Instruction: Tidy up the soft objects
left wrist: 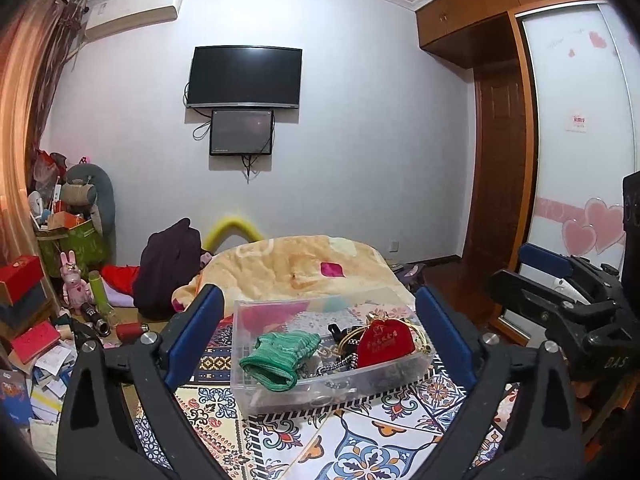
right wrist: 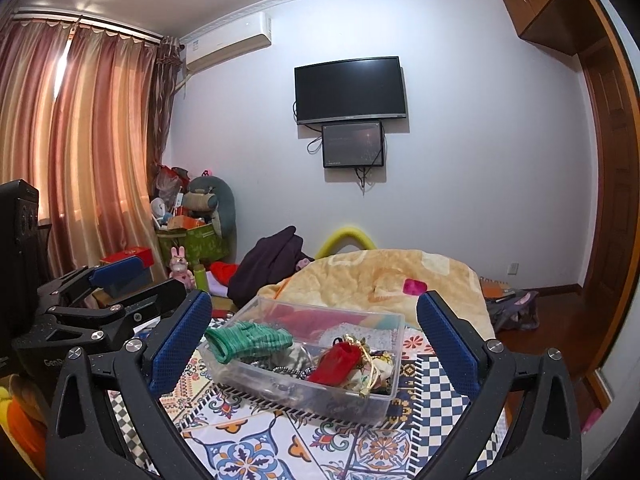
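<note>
A clear plastic box [left wrist: 256, 396] [right wrist: 390, 394] stands on the patterned bed cover. A green knitted pouch [left wrist: 278, 356] [right wrist: 248, 340] lies over its left rim. A red drawstring pouch [left wrist: 382, 344] [right wrist: 336, 362] with gold cord lies inside at the right, among beads and chains. My left gripper [left wrist: 320, 340] is open and empty, held just before the box. My right gripper [right wrist: 314, 338] is open and empty, also just before the box. Each gripper shows at the edge of the other's view: the right one [left wrist: 532, 276], the left one [right wrist: 136, 284].
A yellow-orange blanket [left wrist: 296, 264] [right wrist: 384, 276] is heaped behind the box. A dark garment [left wrist: 168, 268] [right wrist: 272, 264] lies left of it. Boxes, toys and papers clutter the floor at the left [left wrist: 48, 320]. A wardrobe [left wrist: 576, 140] stands at the right.
</note>
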